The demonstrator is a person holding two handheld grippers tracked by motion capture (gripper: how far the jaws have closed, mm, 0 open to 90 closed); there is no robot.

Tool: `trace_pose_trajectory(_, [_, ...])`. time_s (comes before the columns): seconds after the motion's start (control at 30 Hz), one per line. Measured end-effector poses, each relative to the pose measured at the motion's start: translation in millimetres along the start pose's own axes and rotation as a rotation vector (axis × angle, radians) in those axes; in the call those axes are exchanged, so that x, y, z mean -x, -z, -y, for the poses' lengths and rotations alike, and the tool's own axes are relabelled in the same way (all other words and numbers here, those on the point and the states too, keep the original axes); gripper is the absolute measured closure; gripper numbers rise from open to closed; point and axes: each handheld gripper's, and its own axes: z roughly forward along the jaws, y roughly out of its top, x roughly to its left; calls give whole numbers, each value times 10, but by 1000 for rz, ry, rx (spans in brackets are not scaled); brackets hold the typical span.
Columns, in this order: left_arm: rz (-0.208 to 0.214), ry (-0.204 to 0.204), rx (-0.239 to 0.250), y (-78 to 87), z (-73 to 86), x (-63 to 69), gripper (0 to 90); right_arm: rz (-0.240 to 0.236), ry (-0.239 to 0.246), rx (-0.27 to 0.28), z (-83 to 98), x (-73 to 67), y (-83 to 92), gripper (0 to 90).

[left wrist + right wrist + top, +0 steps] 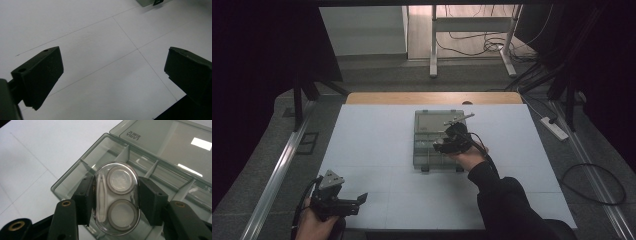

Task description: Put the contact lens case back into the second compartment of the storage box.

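Right claw [115, 202]: you're pinching the clear oval case [116, 197] over the open compartment box [160, 162] | Left claw [112, 80]: spread wide, empty, above the white table [100, 37]

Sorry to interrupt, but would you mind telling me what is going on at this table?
A person works with a gripper in each hand. The right gripper is clamped on a clear oval case with two round wells, holding it over an open divided plastic box. The left gripper rests open near the table's front edge, holding nothing.
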Motion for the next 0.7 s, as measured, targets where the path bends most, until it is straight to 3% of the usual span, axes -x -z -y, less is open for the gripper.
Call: trace_pose_trajectory(0.7, [6,7,1,0,1,-9,24,67,-82,-9,-184,56,-294,488])
